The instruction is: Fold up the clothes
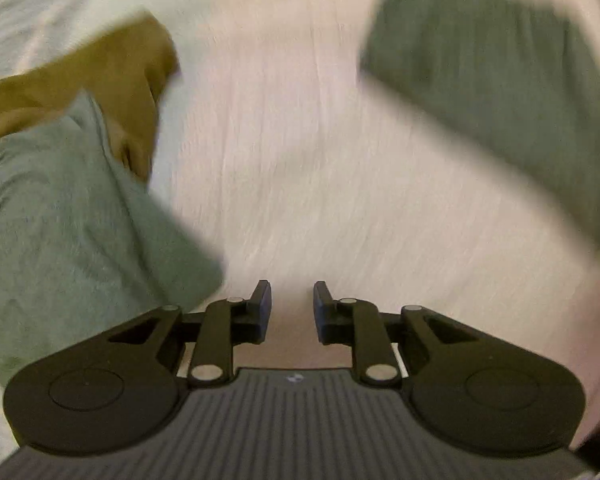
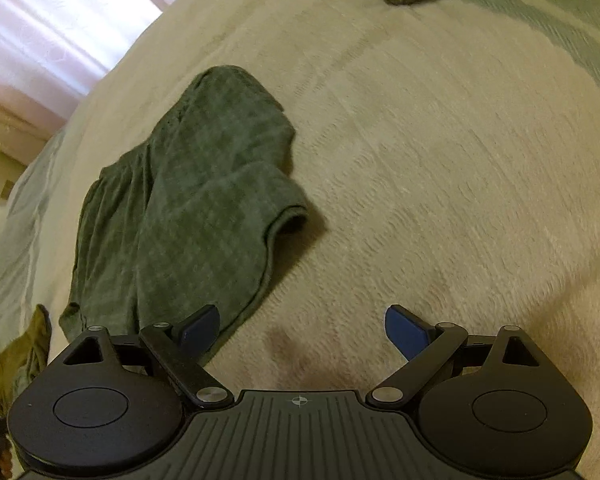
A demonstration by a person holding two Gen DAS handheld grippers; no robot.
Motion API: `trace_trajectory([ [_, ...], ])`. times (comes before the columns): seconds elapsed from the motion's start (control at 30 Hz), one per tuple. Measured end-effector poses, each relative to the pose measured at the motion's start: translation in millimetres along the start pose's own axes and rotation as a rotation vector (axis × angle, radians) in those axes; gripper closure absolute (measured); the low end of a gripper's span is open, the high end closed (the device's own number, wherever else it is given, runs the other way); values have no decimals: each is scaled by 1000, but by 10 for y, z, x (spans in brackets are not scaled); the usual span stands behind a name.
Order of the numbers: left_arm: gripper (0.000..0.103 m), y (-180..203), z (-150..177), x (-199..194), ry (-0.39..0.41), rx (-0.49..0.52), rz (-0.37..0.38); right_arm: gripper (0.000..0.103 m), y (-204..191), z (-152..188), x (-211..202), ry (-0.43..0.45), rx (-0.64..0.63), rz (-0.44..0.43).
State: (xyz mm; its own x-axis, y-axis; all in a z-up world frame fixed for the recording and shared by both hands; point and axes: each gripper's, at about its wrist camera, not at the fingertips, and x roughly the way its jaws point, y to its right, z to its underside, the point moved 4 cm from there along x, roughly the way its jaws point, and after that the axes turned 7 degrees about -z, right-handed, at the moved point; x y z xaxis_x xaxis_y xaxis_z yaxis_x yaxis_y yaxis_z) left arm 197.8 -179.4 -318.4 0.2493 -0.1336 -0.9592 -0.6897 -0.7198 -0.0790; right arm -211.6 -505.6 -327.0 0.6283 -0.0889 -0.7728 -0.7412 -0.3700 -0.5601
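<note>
Both grippers hang over the bed point(image 2: 440, 140) holding nothing: the left gripper point(image 1: 292, 300) narrowly parted, the right gripper point(image 2: 302, 326) spread wide. A rumpled green garment point(image 2: 196, 200) lies on the bedspread just beside the right gripper's left finger.

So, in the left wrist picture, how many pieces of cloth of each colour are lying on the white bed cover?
mustard-brown cloth: 1
pale green cloth: 1
dark green cloth: 1 (blurred)
Total: 3
</note>
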Motion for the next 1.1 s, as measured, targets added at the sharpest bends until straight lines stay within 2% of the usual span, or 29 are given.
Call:
trace_trajectory([
  [0.1, 81, 379, -547, -42, 107, -19, 93, 10, -8, -26, 0, 0, -13, -3],
  [0.2, 69, 1007, -1030, 11, 127, 62, 128, 10, -46, -52, -27, 9, -30, -12],
  [0.23, 61, 1216, -1142, 60, 122, 98, 123, 10, -52, -57, -30, 10, -31, -13],
  [0.33, 63, 1624, -1419, 330, 141, 204, 4, 10, -43, -49, -24, 4, -30, -19],
  [0.4, 64, 1644, -1459, 511, 104, 227, -48, 10, -30, -33, -24, 1, -32, -18],
  [0.43, 69, 1611, -1452, 618, 48, 218, -43, 10, -29, -25, -27, 1, -33, -21],
  [0.47, 80, 1556, -1419, 661, 1, 207, -24, 10, -39, -15, -27, -2, -36, -28],
  [0.53, 90, 1436, -1260, 596, -43, 228, -12, 10, -83, 11, -17, -20, -51, -52],
  [0.6, 90, 1293, -1030, 467, -83, 289, -38, 10, -190, 58, 6, -53, -87, -93],
  [0.67, 91, 992, -749, 375, -148, 274, -94, 10, -314, 118, 36, -87, -118, -143],
  [0.8, 91, 287, -298, 142, -164, 128, -174, 10, -586, 298, 169, -173, -110, -280],
  [0.83, 91, 151, -252, 78, -143, 60, -162, 12, -648, 350, 217, -198, -99, -315],
  [0.87, 85, 58, -271, 9, -101, -35, -121, 21, -702, 407, 276, -224, -73, -351],
  [0.9, 79, -38, -292, -61, -59, -130, -79, 24, -737, 467, 354, -253, -22, -381],
  [0.93, 63, -111, -335, -113, -16, -229, -20, 25, -759, 525, 440, -280, 40, -405],
  [0.97, 53, -138, -396, -118, 16, -316, 48, 25, -766, 584, 518, -297, 102, -419],
  [1.03, 52, -133, -501, -52, 48, -442, 154, 25, -750, 702, 657, -305, 224, -431],
  [1.1, 52, -95, -544, 112, 42, -478, 195, 25, -729, 808, 788, -305, 333, -436],
])
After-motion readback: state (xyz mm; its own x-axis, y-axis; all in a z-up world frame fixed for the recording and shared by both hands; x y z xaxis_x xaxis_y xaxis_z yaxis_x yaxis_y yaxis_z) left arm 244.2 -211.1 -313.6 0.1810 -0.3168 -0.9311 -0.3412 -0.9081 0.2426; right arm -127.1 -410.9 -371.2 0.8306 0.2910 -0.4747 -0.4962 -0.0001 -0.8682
